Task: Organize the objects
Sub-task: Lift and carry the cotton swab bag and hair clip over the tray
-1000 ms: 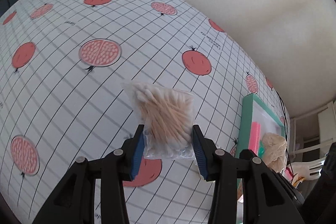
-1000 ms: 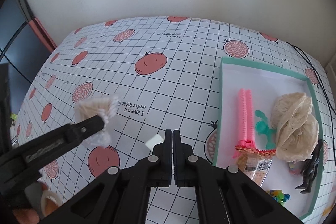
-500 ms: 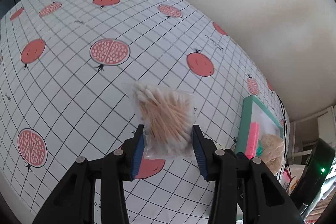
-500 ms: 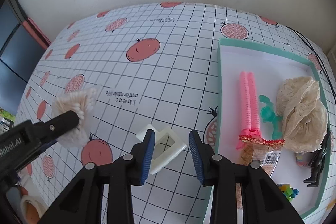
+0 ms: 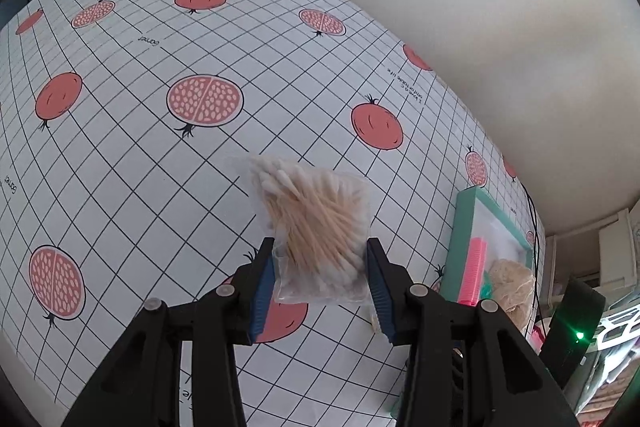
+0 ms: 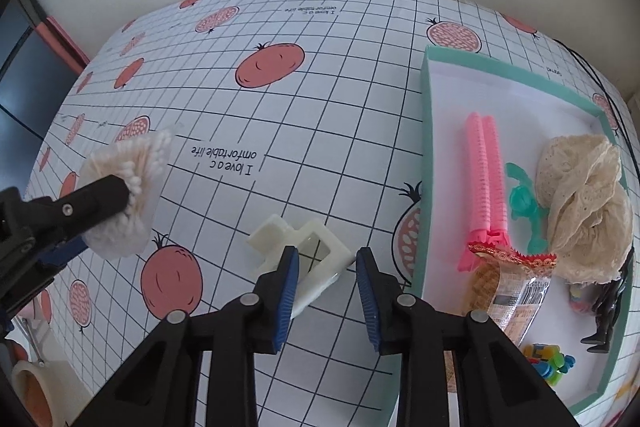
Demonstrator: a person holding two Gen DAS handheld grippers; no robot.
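Observation:
My left gripper [image 5: 320, 283] is shut on a clear bag of cotton swabs [image 5: 316, 227], held above the tablecloth. In the right wrist view that same bag of cotton swabs [image 6: 124, 195] hangs at the far left in the left gripper's black fingers [image 6: 92, 203]. My right gripper [image 6: 326, 291] is open, its blue pads on either side of a white plastic clip [image 6: 300, 259] that lies flat on the cloth. The teal tray [image 6: 424, 163] stands just right of the clip.
The teal tray holds a pink comb [image 6: 486, 187], a cream lace cloth [image 6: 580, 203], a snack packet [image 6: 508, 291], a black figure [image 6: 608, 311] and coloured blocks [image 6: 548, 367]. A tape roll [image 6: 28, 391] sits at the lower left. A black cable [image 6: 596, 75] runs by the tray's far side.
My right gripper went from shut to open and now straddles the white clip. The left gripper kept its hold on the swab bag and lifted a little.

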